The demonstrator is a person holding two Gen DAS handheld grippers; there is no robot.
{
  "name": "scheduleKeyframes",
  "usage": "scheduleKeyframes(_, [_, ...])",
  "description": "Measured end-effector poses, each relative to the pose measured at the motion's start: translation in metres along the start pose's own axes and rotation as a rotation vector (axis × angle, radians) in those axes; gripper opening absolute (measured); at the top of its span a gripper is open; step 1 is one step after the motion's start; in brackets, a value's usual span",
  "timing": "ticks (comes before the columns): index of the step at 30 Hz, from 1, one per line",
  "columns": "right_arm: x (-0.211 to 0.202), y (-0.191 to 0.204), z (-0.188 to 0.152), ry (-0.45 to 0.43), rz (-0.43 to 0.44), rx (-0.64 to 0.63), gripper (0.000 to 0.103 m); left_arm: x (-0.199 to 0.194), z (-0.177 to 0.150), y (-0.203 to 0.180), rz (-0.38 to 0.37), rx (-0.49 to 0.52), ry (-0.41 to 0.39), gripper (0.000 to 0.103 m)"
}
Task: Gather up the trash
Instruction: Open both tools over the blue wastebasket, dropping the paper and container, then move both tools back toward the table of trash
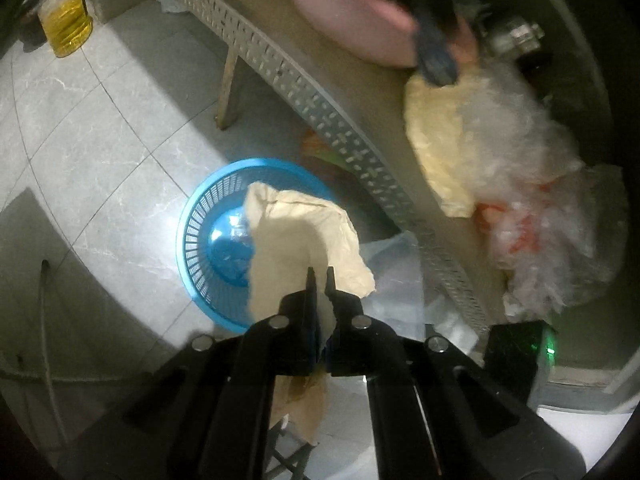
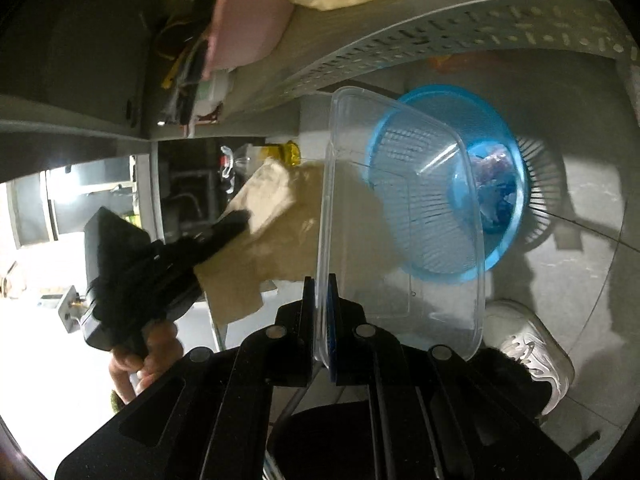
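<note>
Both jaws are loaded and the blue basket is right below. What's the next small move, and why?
Probably open the left gripper first. Its jaws pinch the brown paper, which already hangs over the mouth of the blue basket on the floor, so it should fall inside. The right gripper grips the rim of the clear plastic container, which is wider and looks better dropped afterwards.

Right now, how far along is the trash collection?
Done: some scraps already lie in the blue basket. In hand: the left tool is shut on brown paper above the basket, and the right tool is shut on a clear plastic container. Left: plastic bags on the table.
</note>
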State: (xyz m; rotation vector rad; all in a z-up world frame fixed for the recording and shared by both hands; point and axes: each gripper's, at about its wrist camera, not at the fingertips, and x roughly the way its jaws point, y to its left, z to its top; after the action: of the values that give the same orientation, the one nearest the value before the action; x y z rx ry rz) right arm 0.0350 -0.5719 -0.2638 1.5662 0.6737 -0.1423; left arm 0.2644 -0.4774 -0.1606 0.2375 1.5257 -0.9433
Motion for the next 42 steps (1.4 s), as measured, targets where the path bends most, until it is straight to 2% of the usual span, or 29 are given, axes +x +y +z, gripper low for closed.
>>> scheduleKeyframes(1, [0.001,-0.002,0.001,0.000,-0.004,0.004,0.006,0.007,0.002,0.002,0.012,-0.004,0.008,0.002])
scheduleKeyframes(2, [0.004,-0.005,0.002,-0.001,-0.009,0.007,0.006,0.015,0.005,0.003,0.025,-0.007,0.018,0.010])
scheduleKeyframes(3, [0.006,-0.007,0.004,-0.001,-0.014,0.009,0.006,0.022,0.006,0.005,0.036,-0.013,0.030,0.023])
scheduleKeyframes(5, [0.007,-0.006,0.004,0.000,-0.021,0.013,0.006,0.031,0.007,0.013,0.066,-0.040,0.040,0.033])
scheduleKeyframes(8, [0.010,-0.005,0.004,0.000,-0.028,0.013,0.006,0.032,0.007,0.019,0.066,-0.052,0.024,0.038])
scheduleKeyframes(14, [0.019,-0.008,0.004,0.004,-0.052,0.009,0.006,0.011,0.005,0.022,0.090,-0.037,-0.011,0.039])
scheduleKeyframes(17, [0.028,-0.006,0.005,0.014,-0.074,-0.002,0.006,-0.015,0.002,0.022,0.104,-0.024,-0.049,0.041])
scheduleKeyframes(21, [0.052,0.005,0.014,0.026,-0.135,-0.059,0.006,-0.071,-0.011,0.021,0.131,0.029,-0.143,0.053])
scheduleKeyframes(24, [0.083,0.018,0.024,0.034,-0.208,-0.138,0.015,-0.122,-0.030,0.023,0.138,0.062,-0.223,0.061])
scheduleKeyframes(25, [0.094,0.022,0.026,0.030,-0.257,-0.173,0.037,-0.141,-0.040,0.025,0.145,0.072,-0.260,0.063])
scheduleKeyframes(26, [0.102,0.024,0.028,0.013,-0.314,-0.204,0.062,-0.157,-0.049,0.028,0.153,0.078,-0.289,0.067])
scheduleKeyframes(27, [0.107,0.026,0.029,-0.012,-0.350,-0.225,0.067,-0.171,-0.059,0.029,0.157,0.080,-0.320,0.070])
scheduleKeyframes(29, [0.110,0.029,0.027,-0.047,-0.388,-0.273,0.067,-0.200,-0.085,0.036,0.164,0.086,-0.376,0.076])
scheduleKeyframes(31, [0.108,0.029,0.022,-0.046,-0.394,-0.286,0.067,-0.226,-0.114,0.042,0.158,0.082,-0.434,0.083])
scheduleKeyframes(34, [0.093,0.032,0.008,-0.049,-0.387,-0.318,0.067,-0.254,-0.154,0.053,0.172,0.067,-0.507,0.085])
scheduleKeyframes(38, [0.063,0.040,-0.016,-0.074,-0.417,-0.381,0.067,-0.272,-0.194,0.062,0.197,0.058,-0.559,0.090])
scheduleKeyframes(42, [0.036,0.065,-0.047,-0.106,-0.486,-0.502,0.067,-0.281,-0.228,0.067,0.163,0.052,-0.604,0.094])
